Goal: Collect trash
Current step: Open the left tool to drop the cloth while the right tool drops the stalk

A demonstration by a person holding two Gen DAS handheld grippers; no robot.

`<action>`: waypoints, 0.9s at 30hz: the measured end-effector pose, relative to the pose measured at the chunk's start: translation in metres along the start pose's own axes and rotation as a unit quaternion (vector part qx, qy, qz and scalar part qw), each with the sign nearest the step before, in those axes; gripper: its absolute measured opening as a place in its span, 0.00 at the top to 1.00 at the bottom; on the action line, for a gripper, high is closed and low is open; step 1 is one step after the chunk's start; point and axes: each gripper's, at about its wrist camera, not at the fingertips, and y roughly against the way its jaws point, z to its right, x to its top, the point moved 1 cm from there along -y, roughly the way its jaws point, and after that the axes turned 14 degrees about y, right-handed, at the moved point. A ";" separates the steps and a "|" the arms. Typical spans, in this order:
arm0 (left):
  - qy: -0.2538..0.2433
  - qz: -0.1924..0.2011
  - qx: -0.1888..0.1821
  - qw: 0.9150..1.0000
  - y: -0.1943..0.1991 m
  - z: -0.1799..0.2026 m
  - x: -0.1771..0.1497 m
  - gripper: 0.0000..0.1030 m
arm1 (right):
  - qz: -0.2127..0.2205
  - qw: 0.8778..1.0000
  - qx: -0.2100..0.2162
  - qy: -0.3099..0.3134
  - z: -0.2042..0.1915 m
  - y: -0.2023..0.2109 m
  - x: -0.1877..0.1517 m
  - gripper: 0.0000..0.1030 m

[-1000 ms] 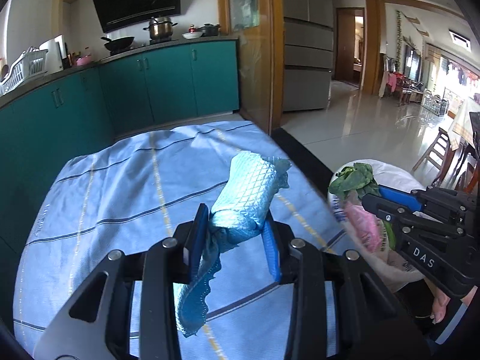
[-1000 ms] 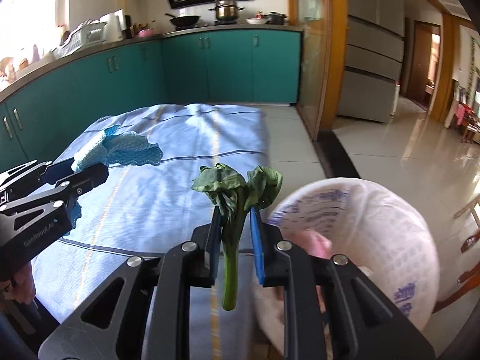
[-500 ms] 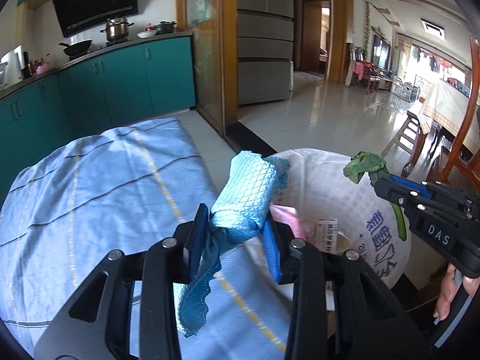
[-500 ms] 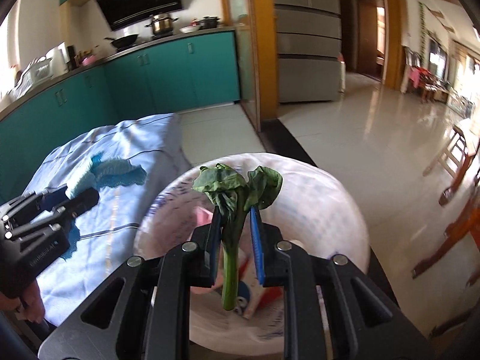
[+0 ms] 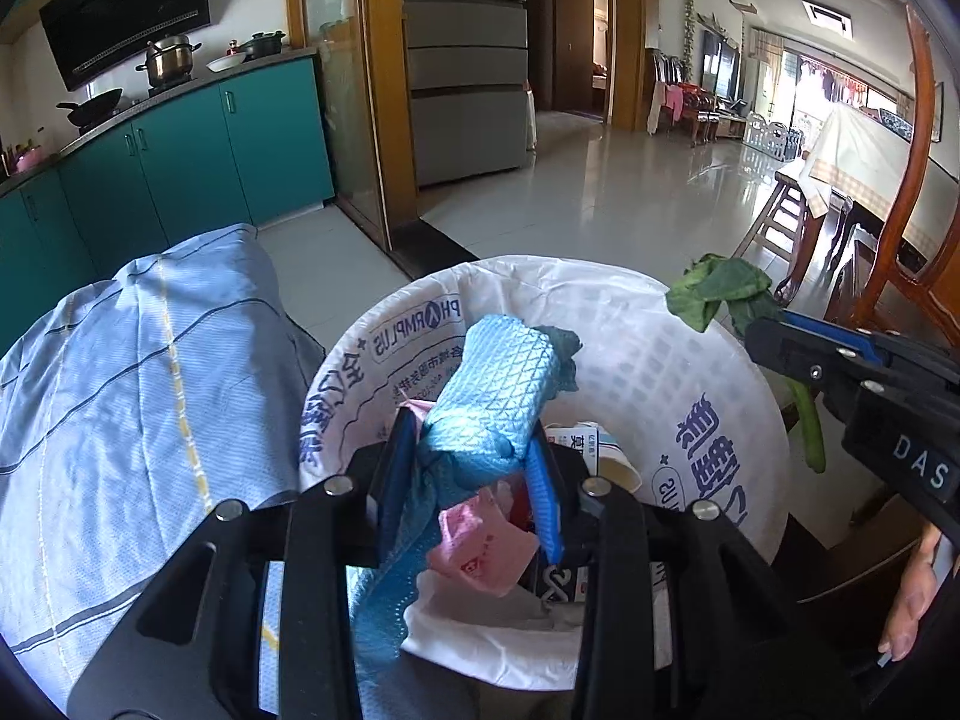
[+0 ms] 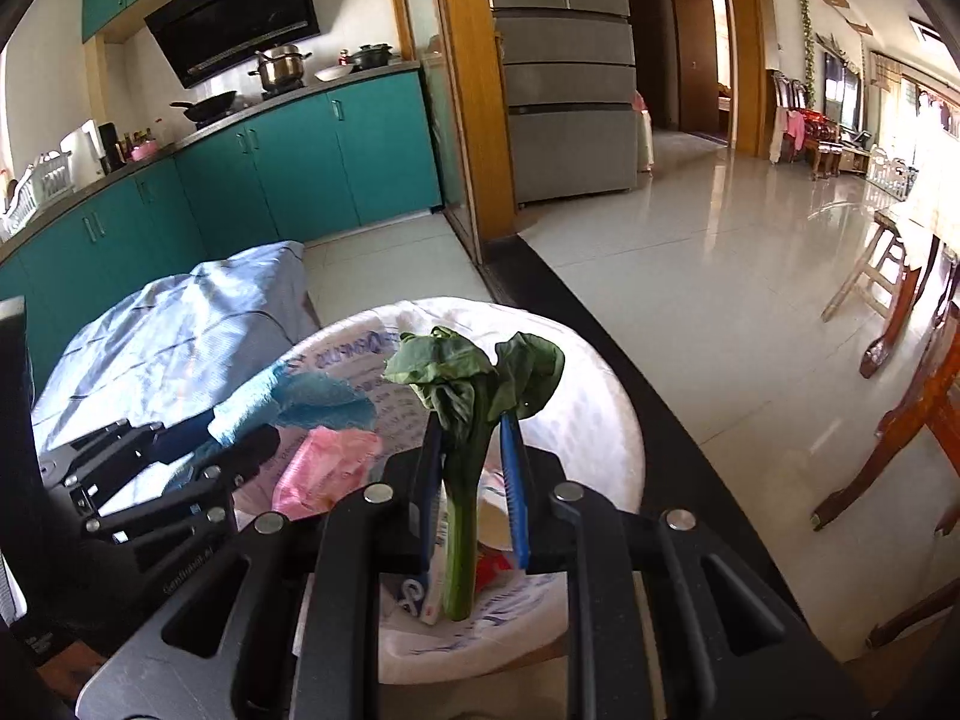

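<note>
A table (image 5: 120, 396) under a pale blue striped cloth fills the nine o'clock side of the left wrist view. Just beside it stands a bin lined with a white plastic bag (image 5: 690, 372), its mouth open and wide. Printed in blue on the liner is "PHARMPLUS", seen reversed, beside Chinese characters too distorted to read.

The left tongs (image 5: 474, 468) point steeply down over the bin's mouth, clenched on a light blue waffle-weave cloth (image 5: 498, 384); the cloth stands rolled above the pads and its lacy edge trails down toward six o'clock. The right tongs (image 6: 471, 462) also tilt down over the bin, clamped on the stalk of a wilted leafy green (image 6: 468, 378), with the leaves above the pads and the stem hanging below. From the left wrist view the right tongs enter at three o'clock, their black body lettered "DAS", with part of a hand (image 5: 912, 594) under them at four o'clock.

Inside the bag lie a crumpled pink plastic wrapper (image 5: 480, 546), a small paper cup (image 5: 618, 471) and a printed carton whose lettering cannot be read.
</note>
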 end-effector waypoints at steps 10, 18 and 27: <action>-0.005 -0.004 0.004 1.000 -0.008 0.003 -0.003 0.39 | 0.000 1.000 0.025 0.002 -0.007 -0.006 0.004 0.81; 0.007 0.004 0.017 1.000 0.002 -0.006 0.001 0.32 | 0.011 1.000 0.021 0.008 -0.011 -0.001 0.007 0.49; 0.002 0.060 0.044 0.997 0.052 -0.037 0.004 0.22 | 0.054 0.998 0.020 0.015 -0.027 0.010 0.021 0.16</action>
